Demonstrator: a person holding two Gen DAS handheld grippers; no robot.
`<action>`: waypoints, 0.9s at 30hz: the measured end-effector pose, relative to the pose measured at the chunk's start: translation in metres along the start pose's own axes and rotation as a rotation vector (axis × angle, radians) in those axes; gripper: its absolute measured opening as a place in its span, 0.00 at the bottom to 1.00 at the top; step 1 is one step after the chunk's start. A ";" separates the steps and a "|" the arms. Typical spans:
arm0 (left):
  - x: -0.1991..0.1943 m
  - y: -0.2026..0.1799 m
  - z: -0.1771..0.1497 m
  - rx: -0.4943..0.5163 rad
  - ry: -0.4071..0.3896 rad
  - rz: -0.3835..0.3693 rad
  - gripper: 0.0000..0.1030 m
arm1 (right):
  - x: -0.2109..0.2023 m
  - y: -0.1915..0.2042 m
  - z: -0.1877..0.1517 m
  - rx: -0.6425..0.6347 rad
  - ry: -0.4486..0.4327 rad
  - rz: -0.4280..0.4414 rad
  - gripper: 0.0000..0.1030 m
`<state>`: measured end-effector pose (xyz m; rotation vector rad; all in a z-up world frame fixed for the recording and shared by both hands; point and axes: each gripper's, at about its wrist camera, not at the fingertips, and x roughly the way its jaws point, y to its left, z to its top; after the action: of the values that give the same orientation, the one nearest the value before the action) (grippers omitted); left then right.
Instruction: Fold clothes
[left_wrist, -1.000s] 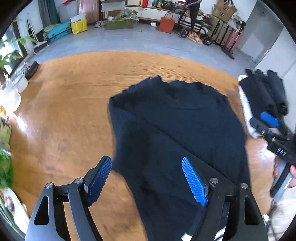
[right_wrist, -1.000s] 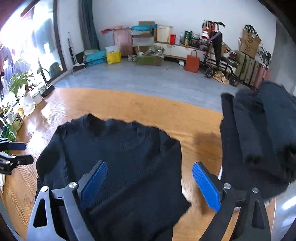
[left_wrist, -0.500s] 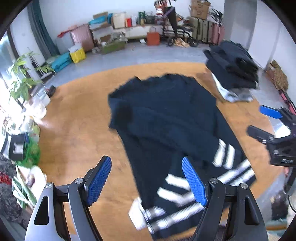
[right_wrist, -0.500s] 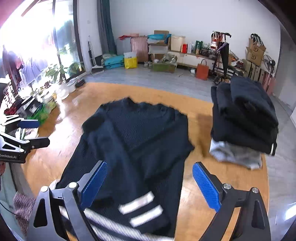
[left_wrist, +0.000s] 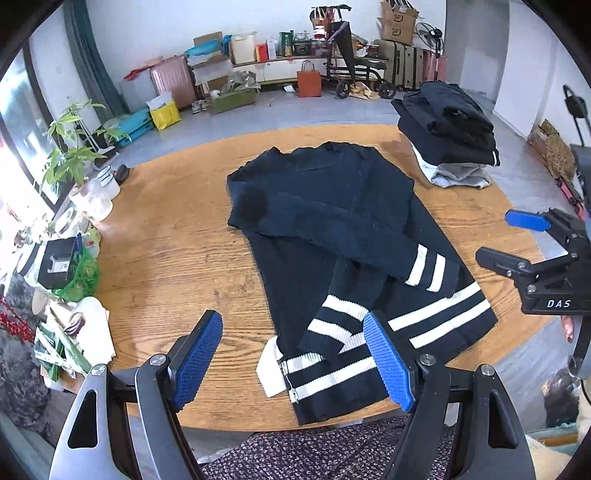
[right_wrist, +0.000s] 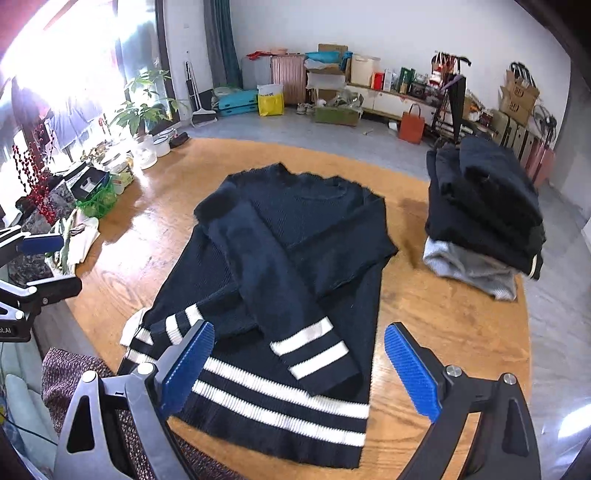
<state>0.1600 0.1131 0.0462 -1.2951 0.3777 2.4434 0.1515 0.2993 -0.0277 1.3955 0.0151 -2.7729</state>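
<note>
The dark sweater (left_wrist: 332, 221) with white stripes is spread flat at the middle of the round wooden table (left_wrist: 166, 240), its collar toward twelve o'clock and its striped hem toward six o'clock at the near edge. Both sleeves are laid across the body: in the right wrist view one sleeve (right_wrist: 280, 291) runs from the shoulder at eleven o'clock down to a striped cuff at about five o'clock, and the other cuff (right_wrist: 173, 325) is seen at eight o'clock of the garment, just above the hem. A white scrap of fabric (left_wrist: 271, 369) is seen sticking out beside the hem at seven o'clock. A stack of folded clothes (right_wrist: 484, 210) is set on the table at two o'clock of the sweater, apart from it, dark pieces on top of a grey one. The left gripper (left_wrist: 293, 356) is held above the near hem with its blue pads spread wide and nothing pinched between them. The right gripper (right_wrist: 299, 365) is likewise held over the hem, its pads spread wide and empty. Cluttered items and potted plants (right_wrist: 144, 107) are seen at nine to ten o'clock along the table's edge.
</note>
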 end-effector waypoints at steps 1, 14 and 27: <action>0.001 0.001 -0.002 -0.008 0.002 -0.012 0.77 | 0.003 0.000 -0.004 0.006 0.007 0.007 0.93; 0.045 0.040 -0.024 -0.175 0.033 -0.154 0.77 | 0.092 -0.035 -0.043 0.119 0.085 0.039 0.60; 0.115 0.087 0.018 -0.365 0.014 -0.213 0.77 | 0.135 -0.030 -0.061 0.049 0.099 0.058 0.71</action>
<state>0.0496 0.0619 -0.0340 -1.4106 -0.2069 2.3914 0.1186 0.3273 -0.1725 1.5175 -0.0901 -2.6728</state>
